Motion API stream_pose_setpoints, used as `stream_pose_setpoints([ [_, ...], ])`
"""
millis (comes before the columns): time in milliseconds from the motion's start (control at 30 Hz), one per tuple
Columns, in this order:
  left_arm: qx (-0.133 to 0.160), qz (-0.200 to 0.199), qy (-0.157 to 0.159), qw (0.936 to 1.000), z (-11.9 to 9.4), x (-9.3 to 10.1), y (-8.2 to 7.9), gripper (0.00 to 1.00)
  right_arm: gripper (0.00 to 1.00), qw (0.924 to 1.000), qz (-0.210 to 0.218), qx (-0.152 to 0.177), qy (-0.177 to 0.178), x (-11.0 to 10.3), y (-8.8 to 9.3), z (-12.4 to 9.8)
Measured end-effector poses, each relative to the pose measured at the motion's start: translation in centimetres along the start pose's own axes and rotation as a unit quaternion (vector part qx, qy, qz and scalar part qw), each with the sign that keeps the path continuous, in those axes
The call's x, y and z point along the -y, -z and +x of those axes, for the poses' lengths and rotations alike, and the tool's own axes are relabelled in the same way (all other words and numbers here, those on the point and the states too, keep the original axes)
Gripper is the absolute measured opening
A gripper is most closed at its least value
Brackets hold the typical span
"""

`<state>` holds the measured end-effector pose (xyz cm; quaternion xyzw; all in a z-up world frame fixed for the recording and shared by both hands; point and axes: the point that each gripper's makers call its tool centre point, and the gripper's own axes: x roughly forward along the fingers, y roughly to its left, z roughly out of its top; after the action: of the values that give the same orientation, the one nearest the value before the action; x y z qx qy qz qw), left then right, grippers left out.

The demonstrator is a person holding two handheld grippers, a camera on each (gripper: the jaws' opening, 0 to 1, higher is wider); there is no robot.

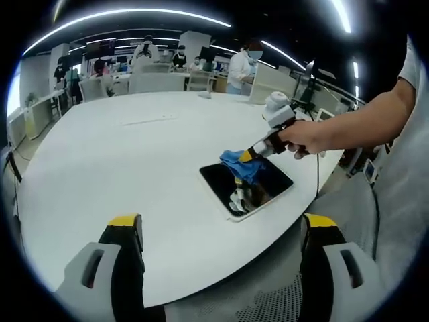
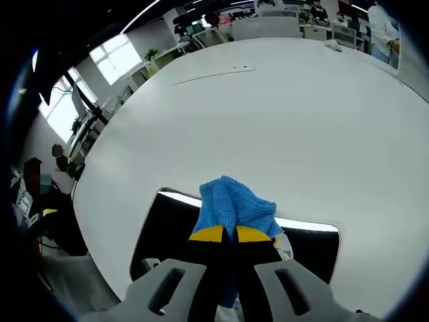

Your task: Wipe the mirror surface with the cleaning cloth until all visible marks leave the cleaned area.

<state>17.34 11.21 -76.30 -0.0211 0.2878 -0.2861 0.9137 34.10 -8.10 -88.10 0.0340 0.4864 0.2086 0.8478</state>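
One blue cloth [image 2: 233, 201] pinched in right claw [image 2: 224, 234] (tips closed), on mirror [image 2: 161, 228]

A large white round-edged table [image 1: 120, 161] is being used as the work surface. A dark rectangular mirror [image 1: 258, 193] is lying flat on it near the front edge, its light border being shown against the tabletop. In the right gripper view the same mirror [image 2: 167, 231] is being seen close up on the white table [image 2: 281, 114]. A thin pale strip [image 1: 149, 121] is lying further back, well apart from the mirror. A small pale item [image 1: 204, 94] is resting near the far edge; what it is cannot be told.
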Motion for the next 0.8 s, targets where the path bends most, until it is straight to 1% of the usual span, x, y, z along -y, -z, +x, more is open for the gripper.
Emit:
stream_pose_setpoints([
  [133,0.0,0.0,-0.001,1.0,0.02,-0.01,0.01,0.97,0.0,1.0,0.001,-0.004,-0.001,0.12,0.01,0.18],
  [333,-0.002,0.0,0.0,1.0,0.05,0.05,0.08,0.97,0.0,1.0,-0.002,-0.002,-0.003,-0.09,0.11,-0.15],
  [667,-0.007,0.003,0.0,1.0,0.06,0.38,-0.01,0.97,0.0,1.0,-0.005,-0.001,-0.006,0.32,-0.01,0.4],
  [800,-0.008,0.002,-0.001,1.0,0.05,0.36,-0.01,0.97,0.0,0.9999,-0.008,0.001,-0.007,0.23,0.08,0.1],
])
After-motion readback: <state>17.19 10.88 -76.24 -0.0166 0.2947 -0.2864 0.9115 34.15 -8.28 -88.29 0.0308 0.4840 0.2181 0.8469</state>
